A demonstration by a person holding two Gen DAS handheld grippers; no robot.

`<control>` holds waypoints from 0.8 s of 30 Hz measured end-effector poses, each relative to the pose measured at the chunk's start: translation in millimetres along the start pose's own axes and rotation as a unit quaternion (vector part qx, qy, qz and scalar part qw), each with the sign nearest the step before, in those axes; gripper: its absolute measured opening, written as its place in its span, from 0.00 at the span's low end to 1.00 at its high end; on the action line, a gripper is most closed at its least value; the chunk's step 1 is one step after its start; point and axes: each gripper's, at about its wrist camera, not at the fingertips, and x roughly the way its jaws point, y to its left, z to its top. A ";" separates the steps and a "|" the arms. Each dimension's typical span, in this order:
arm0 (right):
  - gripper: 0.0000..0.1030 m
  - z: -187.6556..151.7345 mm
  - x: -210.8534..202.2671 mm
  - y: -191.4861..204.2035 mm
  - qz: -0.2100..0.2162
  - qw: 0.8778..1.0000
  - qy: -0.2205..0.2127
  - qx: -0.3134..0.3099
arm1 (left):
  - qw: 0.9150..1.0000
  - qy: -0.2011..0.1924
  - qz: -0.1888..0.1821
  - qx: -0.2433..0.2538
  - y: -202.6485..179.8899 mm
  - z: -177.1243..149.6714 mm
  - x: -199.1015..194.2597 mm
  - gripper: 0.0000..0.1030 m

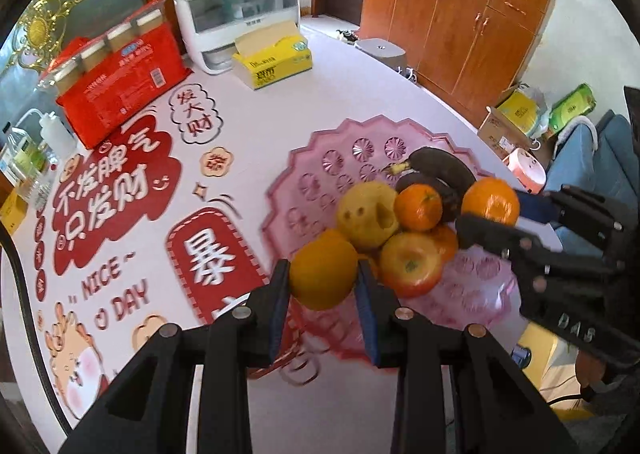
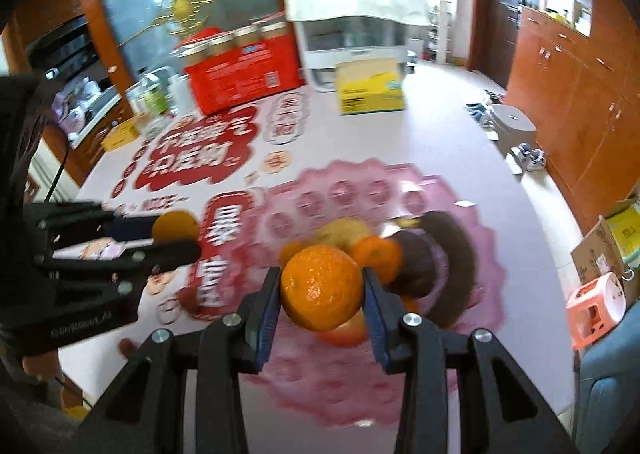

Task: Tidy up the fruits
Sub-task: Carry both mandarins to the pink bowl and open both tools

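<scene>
A pink scalloped fruit tray (image 1: 360, 149) (image 2: 460, 189) sits on the table. It holds a yellow pear (image 1: 366, 213), a small tangerine (image 1: 418, 206) (image 2: 376, 254), a red-yellow apple (image 1: 410, 264), and dark bananas (image 1: 440, 169) (image 2: 456, 254). My left gripper (image 1: 322, 278) is shut on an orange (image 1: 323, 274) above the tray's near left edge; it also shows in the right wrist view (image 2: 176, 228). My right gripper (image 2: 322, 290) is shut on a second orange (image 2: 320, 288) over the tray; it also shows in the left wrist view (image 1: 490, 201).
At the back of the table stand a red package of jars (image 1: 120, 73), a white appliance (image 1: 240, 9), a yellow tissue box (image 1: 276, 59) and bottles (image 1: 24, 157). Red printed decorations cover the tablecloth (image 1: 116, 189). Wooden cabinets (image 1: 460, 13) and boxes stand beyond the table.
</scene>
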 end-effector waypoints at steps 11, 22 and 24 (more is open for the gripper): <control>0.38 25.3 50.4 -62.5 0.013 0.999 0.037 0.029 | 0.998 0.042 0.026 -0.043 -26.8 16.6 68.6 0.30; 0.39 32.0 73.3 -66.8 0.020 0.998 0.048 0.020 | 0.996 0.056 0.042 -0.058 -25.8 16.4 82.6 0.30; 0.39 33.1 74.1 -66.0 0.019 0.999 0.046 0.017 | 0.996 0.055 0.043 -0.059 -26.2 16.8 82.1 0.30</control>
